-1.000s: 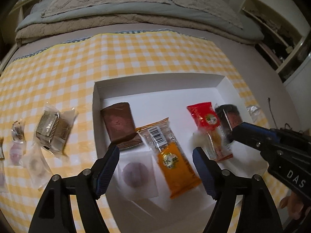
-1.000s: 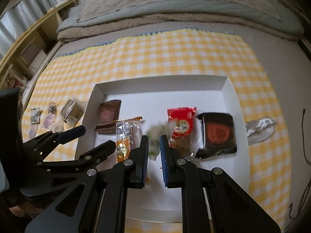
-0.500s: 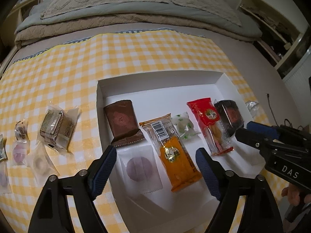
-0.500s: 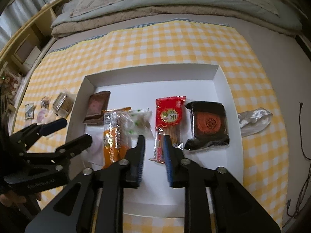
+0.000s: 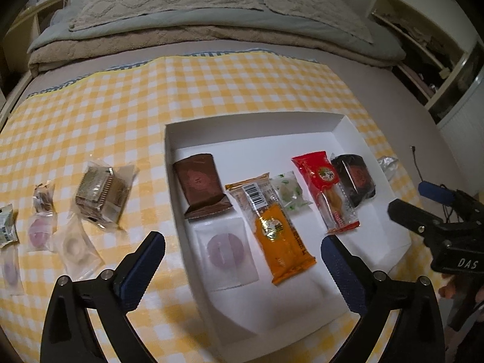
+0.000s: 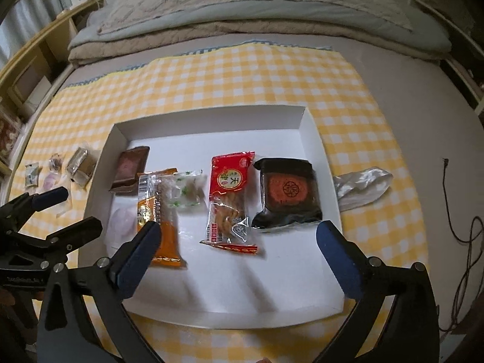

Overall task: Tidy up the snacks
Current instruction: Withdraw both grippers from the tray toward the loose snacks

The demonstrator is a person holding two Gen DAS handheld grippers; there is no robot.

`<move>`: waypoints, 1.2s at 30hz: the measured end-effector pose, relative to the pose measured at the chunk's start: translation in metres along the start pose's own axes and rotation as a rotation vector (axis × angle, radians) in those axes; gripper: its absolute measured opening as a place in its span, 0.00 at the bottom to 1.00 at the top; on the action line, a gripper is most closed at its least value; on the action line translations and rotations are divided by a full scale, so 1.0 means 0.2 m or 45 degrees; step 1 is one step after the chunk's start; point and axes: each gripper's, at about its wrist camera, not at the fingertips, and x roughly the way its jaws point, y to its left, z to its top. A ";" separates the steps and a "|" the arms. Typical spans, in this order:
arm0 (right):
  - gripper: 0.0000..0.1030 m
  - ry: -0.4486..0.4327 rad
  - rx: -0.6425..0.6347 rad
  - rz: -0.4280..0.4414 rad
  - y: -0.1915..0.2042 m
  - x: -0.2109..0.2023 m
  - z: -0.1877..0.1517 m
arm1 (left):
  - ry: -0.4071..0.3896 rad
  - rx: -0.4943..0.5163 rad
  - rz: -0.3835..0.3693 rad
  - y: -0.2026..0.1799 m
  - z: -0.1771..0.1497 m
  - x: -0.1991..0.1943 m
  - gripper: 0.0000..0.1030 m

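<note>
A white tray (image 5: 242, 121) (image 6: 211, 115) lies on the yellow checked cloth. It holds a brown packet (image 5: 201, 187), a clear packet with a purple disc (image 5: 225, 249), an orange packet (image 5: 275, 227), a small green-and-white candy packet (image 5: 289, 193) (image 6: 186, 192), a red packet (image 6: 231, 193) and a black cake packet (image 6: 287, 192). My left gripper (image 5: 242, 239) hovers above the tray's near left part. Its jaws are opening and grip nothing. My right gripper (image 6: 239, 225) hangs over the tray's near middle, jaws opening, nothing pressed between them.
Left of the tray lie a clear pack with a ridged brown snack (image 5: 101, 193) and several small packets (image 5: 40, 227). A crumpled silver wrapper (image 6: 363, 184) rests by the tray's right wall. Folded bedding (image 6: 257, 24) lines the far side. A dark cable (image 6: 462, 227) trails at right.
The right gripper went from shut to wide open. The green-and-white candy packet now lies still in the tray. The left jaws widened, and both grippers drew back slightly.
</note>
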 end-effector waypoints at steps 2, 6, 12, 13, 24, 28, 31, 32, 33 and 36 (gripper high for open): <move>1.00 -0.012 0.001 -0.012 0.00 -0.02 0.00 | -0.012 -0.007 0.003 0.03 0.00 -0.04 1.00; 1.00 -0.030 0.005 -0.025 0.02 -0.07 0.00 | -0.057 -0.011 0.022 0.10 -0.01 -0.15 1.00; 1.00 -0.082 -0.009 0.008 0.10 -0.13 0.02 | -0.131 -0.048 0.026 0.23 -0.03 -0.35 1.00; 1.00 -0.092 -0.013 0.017 0.12 -0.14 0.02 | -0.142 -0.050 0.037 0.26 -0.04 -0.38 1.00; 1.00 -0.133 -0.097 0.119 0.45 -0.15 0.09 | -0.214 -0.153 0.133 0.61 -0.16 -0.71 1.00; 1.00 -0.143 -0.122 0.164 0.60 -0.14 0.11 | -0.222 -0.182 0.171 0.72 -0.20 -0.79 1.00; 1.00 -0.146 -0.130 0.201 0.70 -0.13 0.12 | -0.223 -0.201 0.202 0.82 -0.24 -0.86 1.00; 1.00 -0.150 -0.135 0.214 0.73 -0.13 0.12 | -0.226 -0.207 0.213 0.85 -0.25 -0.88 1.00; 1.00 -0.154 -0.142 0.224 0.76 -0.12 0.13 | -0.227 -0.210 0.221 0.87 -0.26 -0.90 1.00; 1.00 -0.147 -0.163 0.279 0.88 -0.11 0.13 | -0.229 -0.232 0.255 0.96 -0.30 -0.95 1.00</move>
